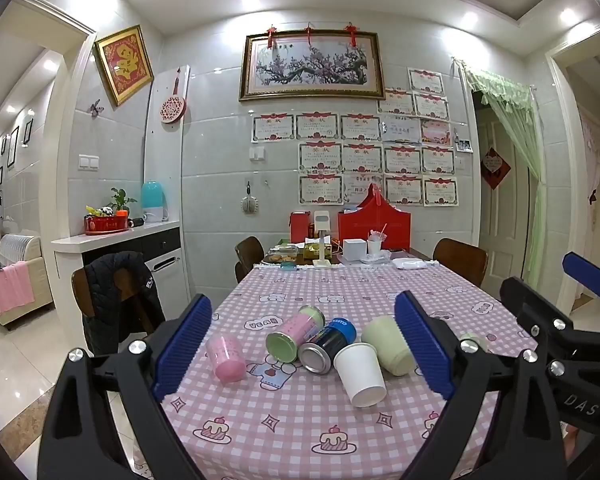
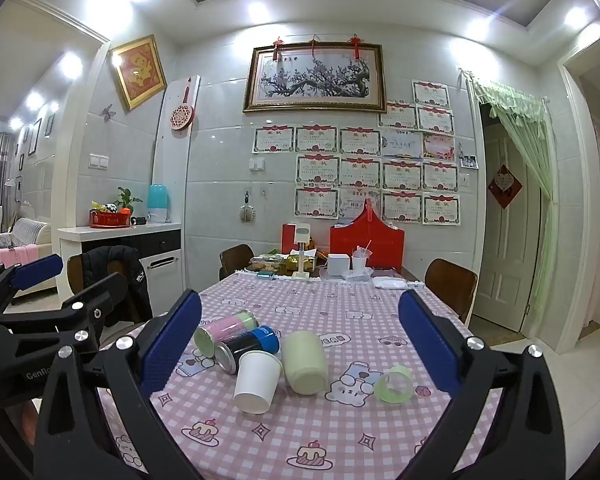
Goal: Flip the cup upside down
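Several cups and cans lie on their sides on the pink checked tablecloth (image 1: 300, 432). A white paper cup (image 1: 359, 374) (image 2: 257, 381) lies beside a pale green cup (image 1: 387, 345) (image 2: 305, 361). A pink cup (image 1: 226, 359) lies to the left. A clear green cup (image 2: 393, 383) lies to the right. A pink-green can (image 1: 294, 333) (image 2: 224, 331) and a dark blue can (image 1: 327, 345) (image 2: 247, 346) lie behind. My left gripper (image 1: 300, 354) and right gripper (image 2: 300, 344) are open, empty, held above the near table edge.
Boxes, a red bag (image 1: 373, 222) and a white lamp (image 1: 323, 240) crowd the table's far end. Wooden chairs stand around; one on the left carries a black jacket (image 1: 118, 296). A counter (image 1: 116, 240) stands on the left. The right gripper's body (image 1: 559, 320) shows at the right.
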`<state>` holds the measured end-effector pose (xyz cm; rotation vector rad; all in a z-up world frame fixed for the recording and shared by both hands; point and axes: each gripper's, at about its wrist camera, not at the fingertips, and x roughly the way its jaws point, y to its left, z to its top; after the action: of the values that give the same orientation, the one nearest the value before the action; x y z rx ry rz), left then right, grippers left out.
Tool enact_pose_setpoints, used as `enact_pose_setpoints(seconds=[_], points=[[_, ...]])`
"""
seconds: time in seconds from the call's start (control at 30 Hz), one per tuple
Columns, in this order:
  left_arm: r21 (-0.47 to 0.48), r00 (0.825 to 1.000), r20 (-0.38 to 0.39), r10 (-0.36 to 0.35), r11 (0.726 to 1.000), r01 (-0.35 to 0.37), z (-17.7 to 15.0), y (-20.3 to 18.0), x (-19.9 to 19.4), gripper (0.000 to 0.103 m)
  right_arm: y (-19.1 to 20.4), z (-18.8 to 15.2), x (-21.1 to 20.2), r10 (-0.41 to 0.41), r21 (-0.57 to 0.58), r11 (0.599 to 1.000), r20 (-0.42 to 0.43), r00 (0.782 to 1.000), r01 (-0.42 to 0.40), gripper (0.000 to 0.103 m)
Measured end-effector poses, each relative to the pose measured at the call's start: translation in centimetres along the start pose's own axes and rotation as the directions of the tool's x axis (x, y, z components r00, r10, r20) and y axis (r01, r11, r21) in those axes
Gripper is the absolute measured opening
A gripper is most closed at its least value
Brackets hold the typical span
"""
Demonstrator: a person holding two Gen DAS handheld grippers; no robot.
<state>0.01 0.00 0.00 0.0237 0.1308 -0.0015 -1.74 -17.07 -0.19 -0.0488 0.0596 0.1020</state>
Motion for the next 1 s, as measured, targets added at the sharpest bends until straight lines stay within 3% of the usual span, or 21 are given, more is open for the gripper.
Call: enact_pose_setpoints(seconds=[1.0], points=[[-0.001,1.000,-0.005,0.000,1.000,0.000,0.02,0.01,-0.02,0.091,0.01,-0.05,0.04,0.000,0.003,1.000,-0.006,1.000,0.000,0.095]])
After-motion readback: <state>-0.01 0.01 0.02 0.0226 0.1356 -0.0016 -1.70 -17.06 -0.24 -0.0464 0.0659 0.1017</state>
